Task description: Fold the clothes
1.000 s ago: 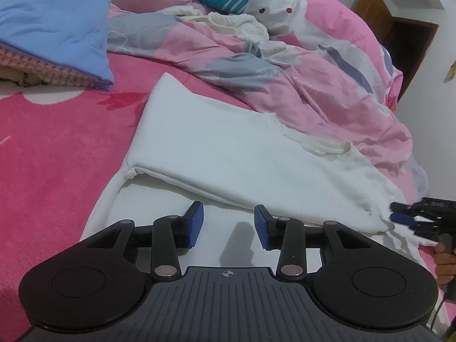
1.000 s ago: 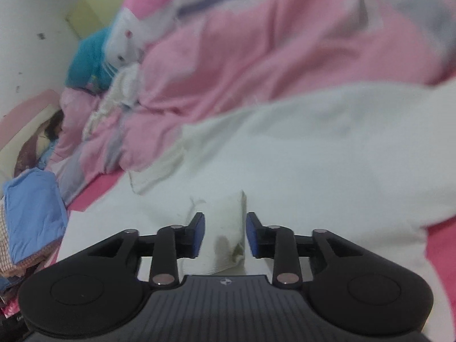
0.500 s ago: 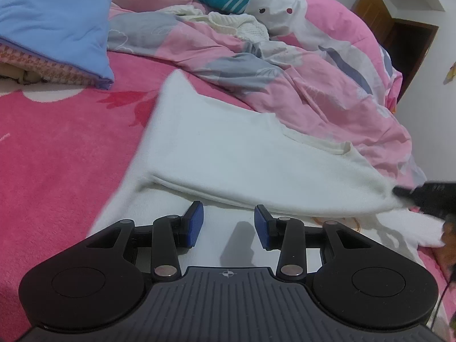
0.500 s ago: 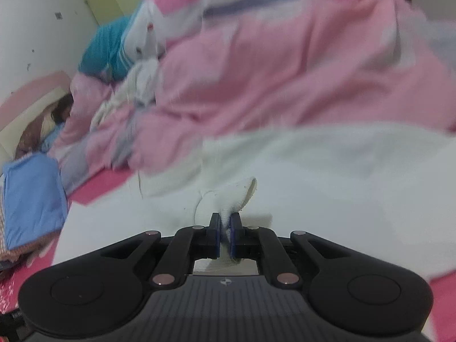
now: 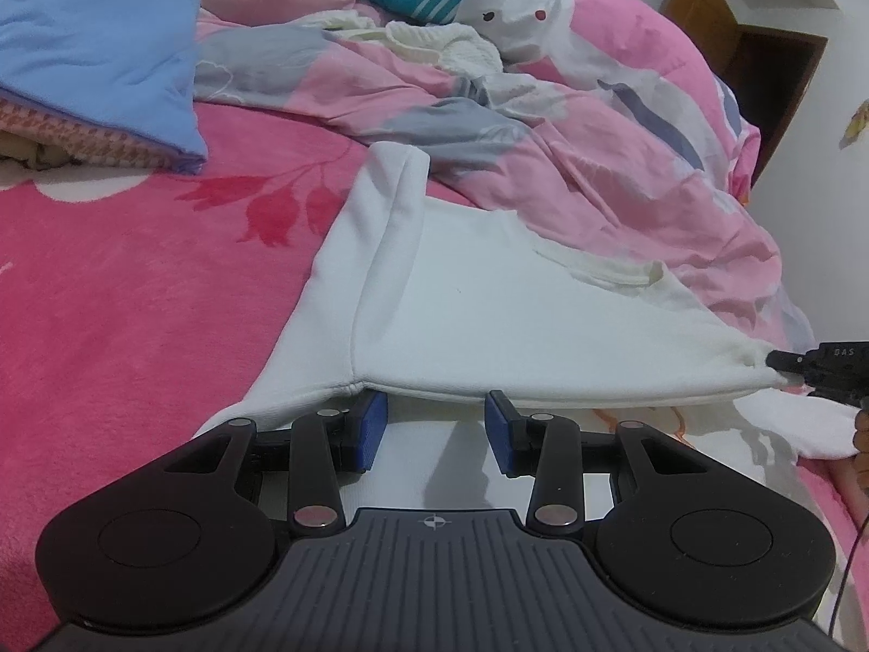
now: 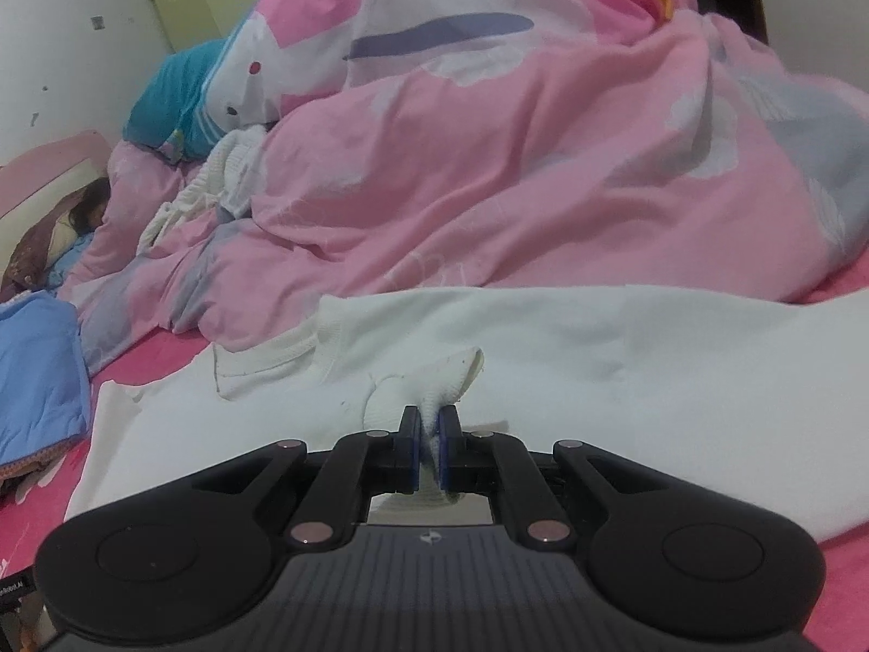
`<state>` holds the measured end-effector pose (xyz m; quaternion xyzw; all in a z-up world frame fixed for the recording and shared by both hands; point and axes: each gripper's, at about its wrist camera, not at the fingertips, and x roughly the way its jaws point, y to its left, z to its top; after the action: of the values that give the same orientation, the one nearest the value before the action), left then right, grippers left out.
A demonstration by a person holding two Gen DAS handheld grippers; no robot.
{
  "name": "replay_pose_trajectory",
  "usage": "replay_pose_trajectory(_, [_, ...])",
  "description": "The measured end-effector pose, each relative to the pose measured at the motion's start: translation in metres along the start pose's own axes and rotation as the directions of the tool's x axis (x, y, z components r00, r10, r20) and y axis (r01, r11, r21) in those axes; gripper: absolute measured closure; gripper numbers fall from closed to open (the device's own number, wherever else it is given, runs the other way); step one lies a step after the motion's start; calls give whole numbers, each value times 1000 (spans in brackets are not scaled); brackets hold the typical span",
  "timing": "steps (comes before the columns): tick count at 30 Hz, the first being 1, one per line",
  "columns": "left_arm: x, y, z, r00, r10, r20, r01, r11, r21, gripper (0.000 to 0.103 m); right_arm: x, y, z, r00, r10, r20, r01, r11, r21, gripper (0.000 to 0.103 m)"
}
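Observation:
A white long-sleeved top (image 5: 516, 315) lies spread on the pink bed sheet (image 5: 136, 299). My left gripper (image 5: 434, 426) rests low over its near hem, open, blue pads apart with only flat fabric beneath them. The top's upper layer hangs raised and taut just past my fingertips. At the right edge of the left wrist view, my right gripper (image 5: 779, 367) pinches that layer's corner. In the right wrist view, my right gripper (image 6: 429, 434) is shut on the sleeve cuff (image 6: 451, 375), lifted off the white top (image 6: 624, 337).
A rumpled pink quilt (image 5: 597, 163) is heaped behind the top and also fills the right wrist view (image 6: 489, 163). A folded blue blanket (image 5: 92, 38) sits at the far left. A person's head (image 6: 81, 212) rests on a pillow far left. A hand (image 5: 861, 434) shows at the right edge.
My right gripper shut on the sleeve cuff and rose with it. The top's upper layer was pulled to the right and went taut, its left edge folding over. The left gripper stayed put.

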<state>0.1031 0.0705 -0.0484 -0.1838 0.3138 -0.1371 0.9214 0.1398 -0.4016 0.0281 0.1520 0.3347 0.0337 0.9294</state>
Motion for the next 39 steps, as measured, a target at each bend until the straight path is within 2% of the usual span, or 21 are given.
replay_pose_trajectory(6, [-2, -5, -2, 1000, -11, -12, 11, 1000, 24, 64, 18, -16, -21, 997, -42, -60, 45, 998, 43, 97])
replay_pose_trajectory(12, [-5, -11, -5, 1000, -18, -23, 19, 999, 51, 63, 14, -26, -27, 999, -26, -29, 28, 997, 78, 97])
replay_pose_trajectory(17, [-10, -11, -4, 999, -37, -27, 38, 999, 34, 62, 26, -37, -39, 996, -52, -75, 60, 992, 108, 95])
replay_pose_trajectory(20, [-18, -9, -1, 998, -55, -25, 55, 998, 1, 62, 13, -29, -38, 989, -138, -56, 142, 987, 80, 82])
replay_pose_trajectory(23, [-26, -6, 4, 997, -78, -8, 78, 996, -40, 62, -3, -16, -35, 972, -235, -28, 235, 972, 27, 80])
replay_pose_trajectory(24, [-28, -6, 6, 996, -84, 0, 84, 995, -51, 62, -9, -9, -34, 973, -232, -14, 232, 973, 12, 80])
replay_pose_trajectory(27, [-36, -4, 12, 995, -92, 34, 94, 993, -74, 62, -17, 21, -30, 988, -157, 6, 157, 986, -46, 80])
replay_pose_trajectory(31, [-37, 5, 19, 995, -36, 93, 45, 995, -89, 62, -4, 79, -33, 1000, -2, -17, 0, 988, -157, 80])
replay_pose_trajectory(35, [-17, 18, 25, 992, 80, 96, -74, 995, -69, 62, 26, 127, -39, 992, 105, -76, -119, 969, -218, 81])
replay_pose_trajectory(37, [-4, 23, 29, 990, 116, 80, -111, 991, -70, 62, 40, 144, -42, 985, 141, -102, -161, 960, -229, 81])
replay_pose_trajectory(39, [7, 28, 34, 991, 118, 58, -113, 991, -73, 62, 54, 161, -45, 978, 166, -126, -193, 950, -244, 81])
